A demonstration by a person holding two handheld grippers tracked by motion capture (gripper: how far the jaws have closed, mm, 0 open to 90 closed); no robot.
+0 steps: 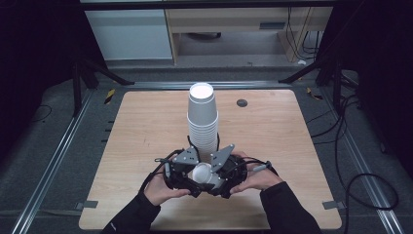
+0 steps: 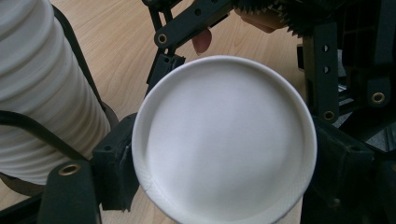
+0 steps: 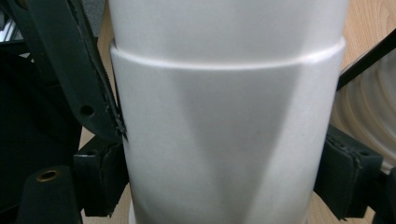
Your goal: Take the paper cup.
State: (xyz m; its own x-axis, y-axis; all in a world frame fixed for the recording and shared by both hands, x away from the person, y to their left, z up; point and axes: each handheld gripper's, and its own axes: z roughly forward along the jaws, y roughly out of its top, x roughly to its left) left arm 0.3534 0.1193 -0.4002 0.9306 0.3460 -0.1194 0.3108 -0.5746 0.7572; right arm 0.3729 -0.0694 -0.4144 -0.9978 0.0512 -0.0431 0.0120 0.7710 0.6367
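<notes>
2 grippers meet on white paper cups just in front of the tall cup stack [image 1: 203,122].

Near the person's edge of the wooden table [image 1: 146,126], the left gripper [image 2: 219,154] clamps its pads on the rim of 1 cup [image 2: 224,140], whose open mouth faces its camera, the stack just beside it. The right gripper [image 3: 224,182] is closed on the body of nested cups [image 3: 224,154], squeezing the wall inward, with the stack at the right edge of its view. Both hands sit close together below the stack.
</notes>
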